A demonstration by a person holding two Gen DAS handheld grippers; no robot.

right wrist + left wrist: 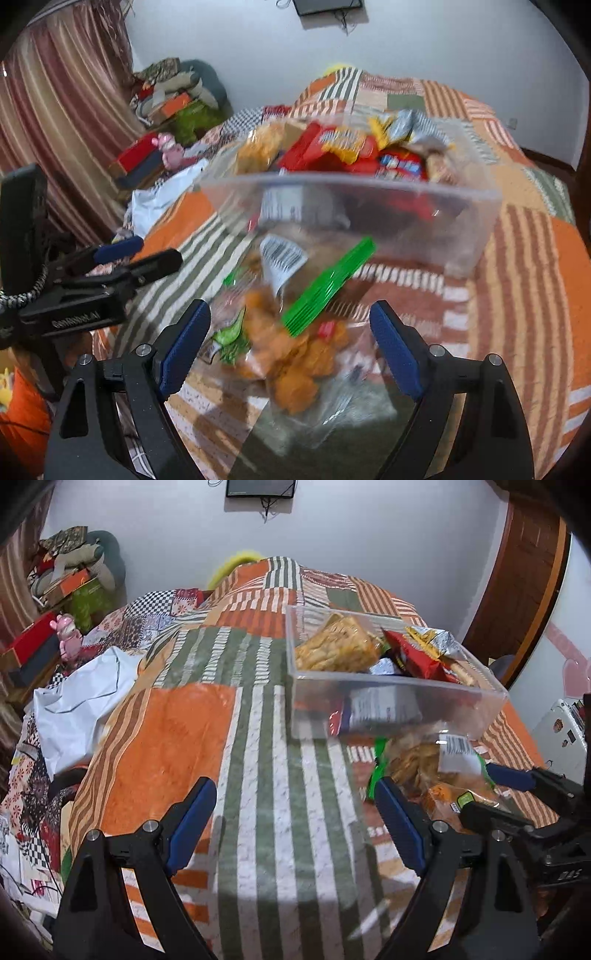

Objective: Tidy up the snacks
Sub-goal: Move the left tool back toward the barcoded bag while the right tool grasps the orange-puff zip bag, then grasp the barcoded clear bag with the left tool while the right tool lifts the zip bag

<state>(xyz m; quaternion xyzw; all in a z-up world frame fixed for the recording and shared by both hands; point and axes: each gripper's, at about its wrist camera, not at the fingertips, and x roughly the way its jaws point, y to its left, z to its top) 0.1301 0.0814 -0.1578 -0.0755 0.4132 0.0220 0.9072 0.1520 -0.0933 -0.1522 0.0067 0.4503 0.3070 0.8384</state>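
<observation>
- My left gripper [295, 805]: jaws spread wide, nothing between them, hovering over the green and white stripes of the bed quilt [177, 731].
- My right gripper [290, 325]: jaws spread wide around a clear snack bag [291, 350]; the picture is blurred, so I cannot tell whether either pad touches the bag.
- Snack bag: holds orange fried pieces, has a green strip [328, 288] across it and a white barcode label [282, 258]. It lies on the quilt just in front of the clear box, on its near side. In the left view it shows at the right, beside my right gripper [495, 790].
- Clear plastic box [399, 686]: stands on the quilt, ahead and to the right of my left gripper. It is heaped with snacks: a bag of tan biscuits [340, 646] at the left, a red packet [417, 657], a yellow and silver packet [432, 637] at the back, a white-labelled pack [380, 705] low against the near wall.
- White sheet [81, 701]: crumpled at the bed's left edge.
- Pink toy figure [68, 635]: beyond the sheet, next to a red box [29, 642].
- Striped curtain [55, 122]: left side of the room.
- Dark screen [260, 488]: high on the wall.
</observation>
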